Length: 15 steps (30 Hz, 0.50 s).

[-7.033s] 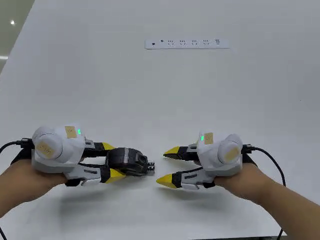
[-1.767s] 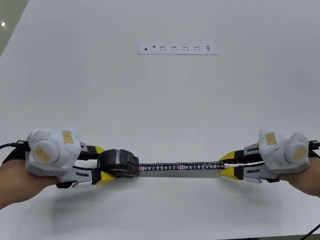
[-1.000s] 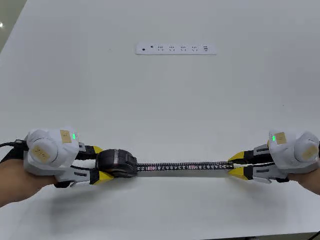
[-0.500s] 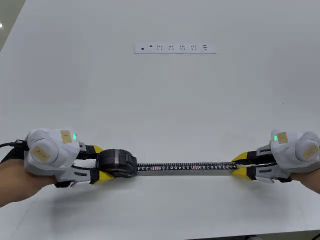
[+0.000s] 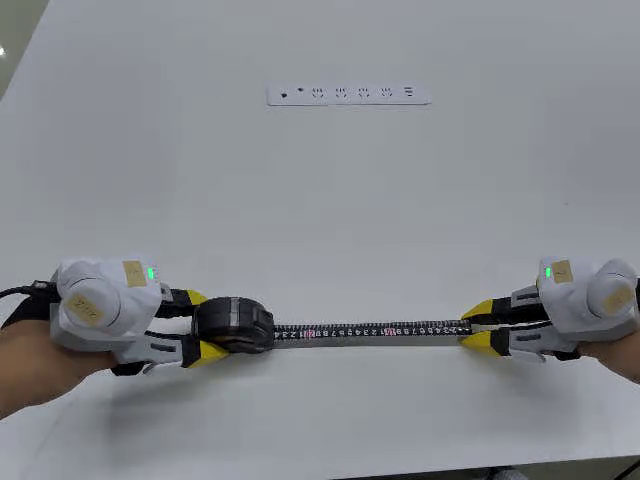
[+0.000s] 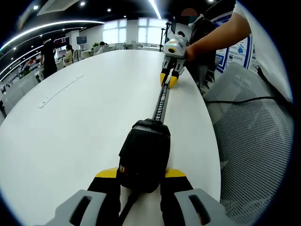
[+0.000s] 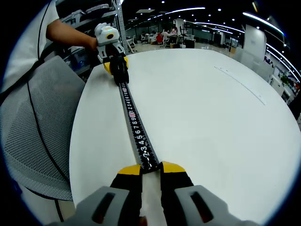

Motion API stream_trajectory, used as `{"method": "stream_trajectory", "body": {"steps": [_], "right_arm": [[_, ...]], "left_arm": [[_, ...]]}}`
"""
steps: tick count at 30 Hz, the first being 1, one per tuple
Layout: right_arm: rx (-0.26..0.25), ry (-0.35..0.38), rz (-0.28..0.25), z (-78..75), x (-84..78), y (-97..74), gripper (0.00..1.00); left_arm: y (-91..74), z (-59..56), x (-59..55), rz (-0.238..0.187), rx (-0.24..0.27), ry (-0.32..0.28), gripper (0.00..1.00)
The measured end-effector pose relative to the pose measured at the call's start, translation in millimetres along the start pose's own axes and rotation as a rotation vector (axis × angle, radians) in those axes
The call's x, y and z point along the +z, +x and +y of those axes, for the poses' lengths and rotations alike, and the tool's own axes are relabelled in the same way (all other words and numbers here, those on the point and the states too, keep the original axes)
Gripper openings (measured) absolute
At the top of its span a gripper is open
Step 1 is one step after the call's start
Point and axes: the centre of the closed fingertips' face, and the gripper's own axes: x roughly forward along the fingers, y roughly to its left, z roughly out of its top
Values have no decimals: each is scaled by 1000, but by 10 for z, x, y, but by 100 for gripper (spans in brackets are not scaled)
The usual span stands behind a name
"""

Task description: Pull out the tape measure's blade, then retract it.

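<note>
The left gripper point(image 5: 203, 325) clamps the rigid case point(image 5: 236, 324); far from the case, the right gripper point(image 5: 472, 326) pinches the probably springy, slippery blade point(image 5: 370, 330) at its tip.

The white counter point(image 5: 320, 200) carries a white power strip point(image 5: 348, 94) lying flat toward its far side, well apart from the black tape measure point(image 5: 235, 325), whose blade point(image 5: 370, 329) stretches along the near edge.

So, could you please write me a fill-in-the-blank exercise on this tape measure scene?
The left gripper is shut on the tape measure's ____ case.
The right gripper is shut on the tip of the pulled-out blade, printed with ____.
Beyond them, a ____ power strip lies on the table.
Missing: black; numbers; white.
</note>
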Motion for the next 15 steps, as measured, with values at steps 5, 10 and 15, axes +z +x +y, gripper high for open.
{"method": "stream_trajectory", "body": {"steps": [5, 10, 15], "right_arm": [[2, -13, 8, 4, -11, -2, 13], [2, -28, 16, 27, -20, -5, 13], [-2, -25, 8, 40, -17, -11, 13]], "left_arm": [[4, -2, 5, 15, 1, 0, 30], [1, -2, 2, 20, 3, -10, 30], [-3, -3, -6, 16, 5, -22, 31]]}}
